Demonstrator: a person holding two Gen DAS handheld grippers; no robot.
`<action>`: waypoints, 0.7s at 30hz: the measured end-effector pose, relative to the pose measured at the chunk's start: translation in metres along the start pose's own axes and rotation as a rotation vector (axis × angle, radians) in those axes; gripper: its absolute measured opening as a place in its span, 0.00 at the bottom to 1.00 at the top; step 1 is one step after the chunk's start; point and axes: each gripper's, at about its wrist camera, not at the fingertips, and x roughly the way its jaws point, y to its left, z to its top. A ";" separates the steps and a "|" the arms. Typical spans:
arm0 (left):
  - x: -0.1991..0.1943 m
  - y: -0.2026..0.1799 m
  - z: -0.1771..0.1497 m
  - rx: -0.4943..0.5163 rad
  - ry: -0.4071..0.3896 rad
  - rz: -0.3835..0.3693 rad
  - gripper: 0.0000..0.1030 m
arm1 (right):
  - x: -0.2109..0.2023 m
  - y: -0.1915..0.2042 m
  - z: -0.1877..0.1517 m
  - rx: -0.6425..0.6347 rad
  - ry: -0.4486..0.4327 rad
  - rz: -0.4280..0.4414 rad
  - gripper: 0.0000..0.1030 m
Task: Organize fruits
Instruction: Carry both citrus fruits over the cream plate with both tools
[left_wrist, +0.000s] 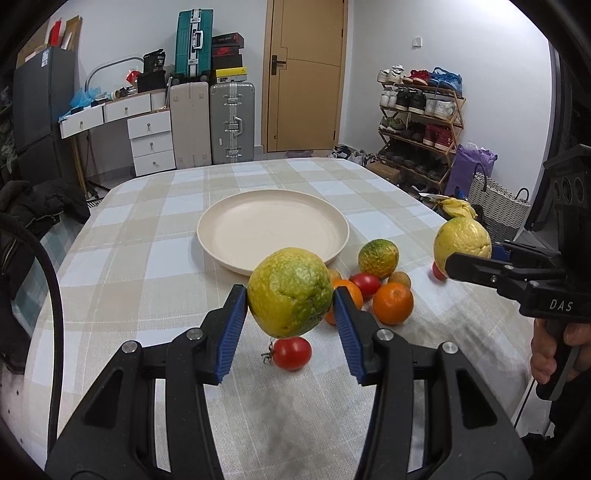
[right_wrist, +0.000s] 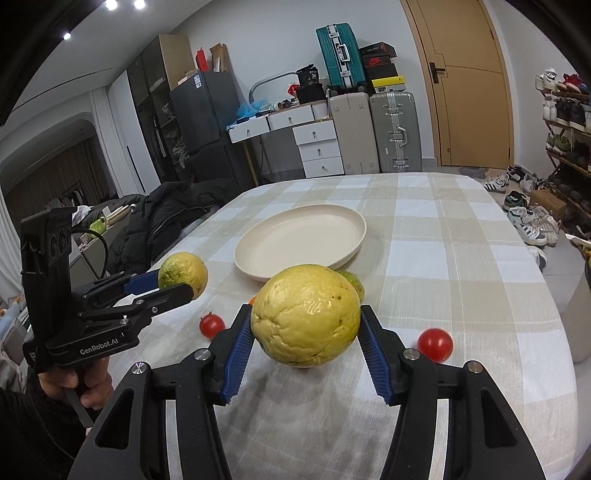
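My left gripper (left_wrist: 290, 293) is shut on a green-yellow citrus fruit (left_wrist: 290, 291) and holds it above the table, short of the cream plate (left_wrist: 273, 229). My right gripper (right_wrist: 306, 320) is shut on a yellow citrus fruit (right_wrist: 306, 319), also held above the table. Each gripper shows in the other's view: the right one at the right (left_wrist: 463, 254), the left one at the left (right_wrist: 177, 282). The plate (right_wrist: 301, 240) has nothing in it. On the cloth lie oranges (left_wrist: 392, 302), a green-orange citrus (left_wrist: 378, 257) and red tomatoes (left_wrist: 291, 352) (right_wrist: 435, 344).
The table has a checked cloth (left_wrist: 147, 229). A dark jacket (right_wrist: 166, 210) lies off its left side. Suitcases (left_wrist: 232, 122), white drawers (left_wrist: 151, 142), a door (left_wrist: 304, 74) and a shoe rack (left_wrist: 421, 118) stand beyond the far edge.
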 end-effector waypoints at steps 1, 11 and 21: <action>0.002 0.001 0.002 0.000 -0.003 0.005 0.44 | 0.000 -0.001 0.003 0.006 -0.005 0.001 0.55; 0.016 0.016 0.022 -0.030 -0.018 0.030 0.44 | 0.009 -0.003 0.028 0.027 -0.016 0.006 0.55; 0.034 0.024 0.041 -0.046 -0.022 0.054 0.44 | 0.028 -0.004 0.048 0.035 0.008 0.017 0.55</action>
